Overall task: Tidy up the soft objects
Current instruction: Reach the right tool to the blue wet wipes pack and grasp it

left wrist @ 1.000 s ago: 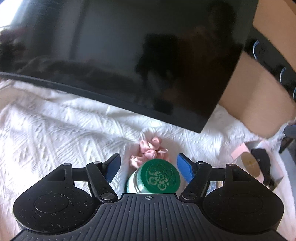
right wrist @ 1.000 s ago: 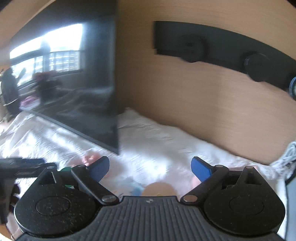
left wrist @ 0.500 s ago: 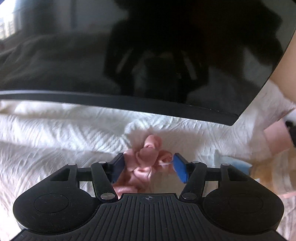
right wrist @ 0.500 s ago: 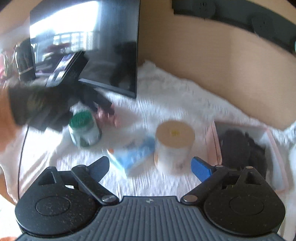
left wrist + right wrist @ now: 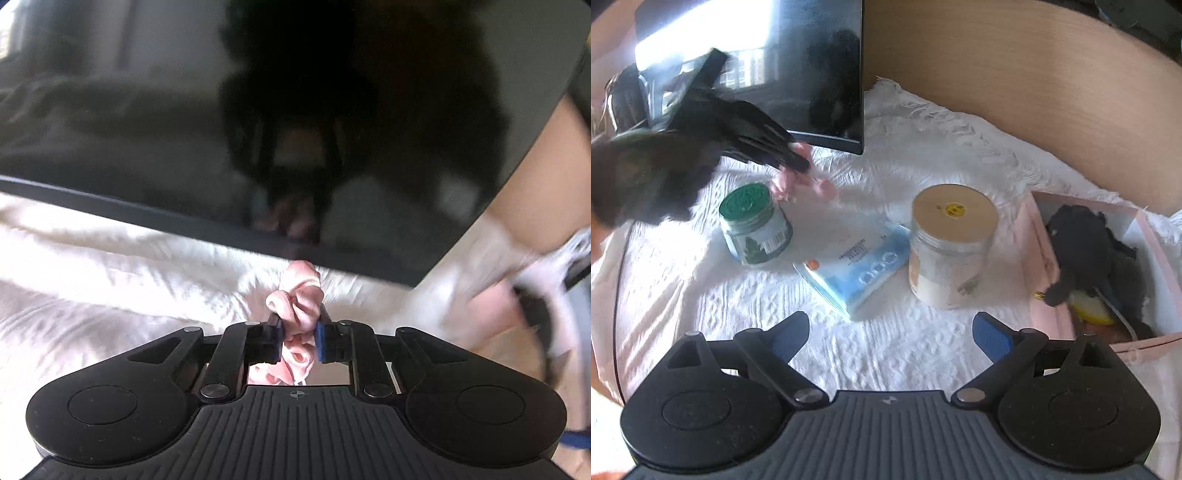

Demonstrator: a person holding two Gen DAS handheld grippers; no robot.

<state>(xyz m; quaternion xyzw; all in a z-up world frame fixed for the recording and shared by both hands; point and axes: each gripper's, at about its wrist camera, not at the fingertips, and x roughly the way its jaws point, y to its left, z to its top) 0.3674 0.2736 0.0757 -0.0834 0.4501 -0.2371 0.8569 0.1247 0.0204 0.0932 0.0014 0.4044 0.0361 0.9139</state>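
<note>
My left gripper [image 5: 298, 334] is shut on a pink scrunchie [image 5: 299, 299] and holds it just above the white cloth, close in front of the black monitor [image 5: 258, 110]. The right wrist view shows that gripper [image 5: 798, 162] blurred with the scrunchie [image 5: 798, 182] hanging from it, left of centre. A pink box [image 5: 1045, 258] at the right holds a black soft toy [image 5: 1089, 251] and a yellow item. My right gripper [image 5: 890, 334] is open and empty, above the near cloth.
On the white cloth [image 5: 923, 147] stand a green-lidded jar [image 5: 755, 225] and a tan-lidded jar [image 5: 951, 243], with a blue packet [image 5: 857, 266] lying between them. The monitor [image 5: 812, 74] stands at the back left. A wooden wall [image 5: 1034, 92] runs behind.
My left gripper has closed on the pink scrunchie and lifted it off the cloth. The right gripper has pulled back a little and stays open.
</note>
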